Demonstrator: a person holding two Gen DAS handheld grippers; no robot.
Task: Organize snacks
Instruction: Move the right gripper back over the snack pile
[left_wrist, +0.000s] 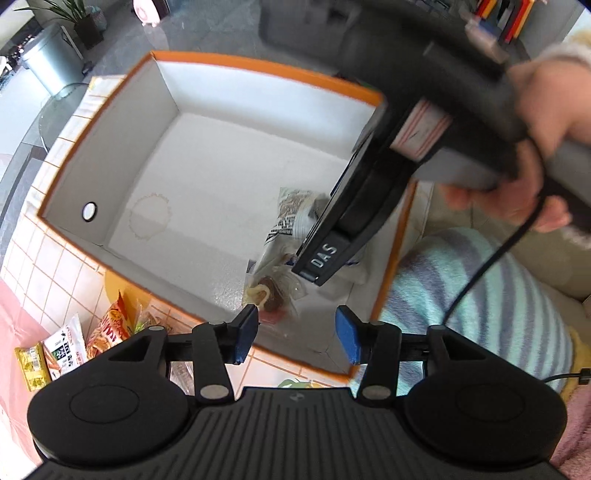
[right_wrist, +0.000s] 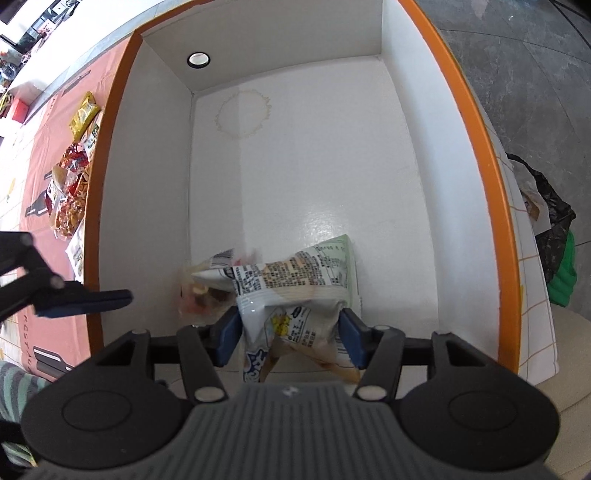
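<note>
An orange-rimmed white box (left_wrist: 266, 70) (right_wrist: 476, 122) stands on the table. My right gripper (right_wrist: 290, 336) is over its near corner, jaws around a white and green snack packet (right_wrist: 295, 288); whether they press it I cannot tell. A clear packet with brown and red sweets (left_wrist: 267, 293) (right_wrist: 199, 291) lies in the box beside it. My left gripper (left_wrist: 295, 330) is open and empty above the box's near rim. The right gripper's body (left_wrist: 369, 206) reaches into the box and hides most of its packet in the left wrist view.
Several loose snack packets (left_wrist: 62, 350) (right_wrist: 74, 177) lie on the pink and tiled tablecloth left of the box. A black bag (right_wrist: 546, 221) sits beyond the box's right side. A person's striped sleeve (left_wrist: 461, 302) is at the right.
</note>
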